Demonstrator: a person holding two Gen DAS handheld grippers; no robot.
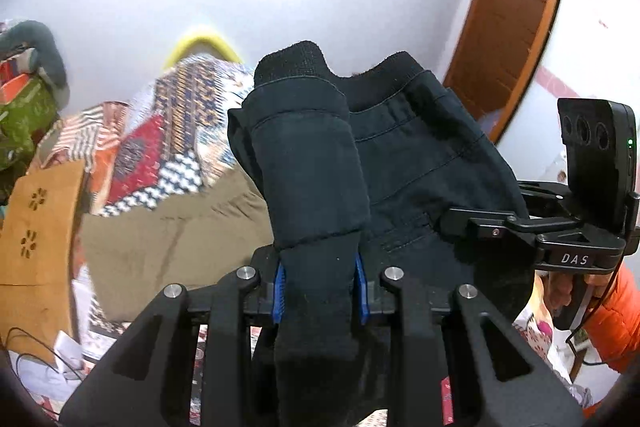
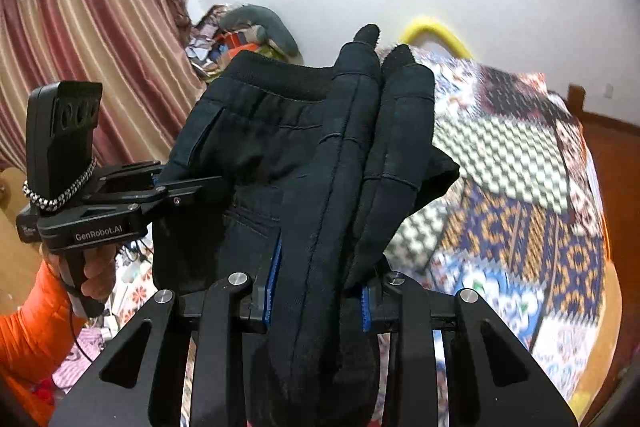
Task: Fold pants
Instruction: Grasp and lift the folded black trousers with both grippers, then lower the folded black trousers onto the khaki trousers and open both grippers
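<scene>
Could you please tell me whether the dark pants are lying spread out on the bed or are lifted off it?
Lifted: the dark pants hang bunched in the air, pinched by the left gripper and right gripper, above the patterned bedspread.

Both views are evenly, fairly brightly lit, the white wall [image 1: 340,7] slightly washed out. Fisheye bending curves the door [image 1: 516,11] and darkens the corners. The quilt [image 2: 520,187] is motion-blurred; the dark pants [image 1: 320,167] show little detail.

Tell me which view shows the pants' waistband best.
The left wrist view: the dark pants' waistband runs open between the left gripper and right gripper. The right wrist view shows only a short stretch of it, behind bunched fabric.
</scene>
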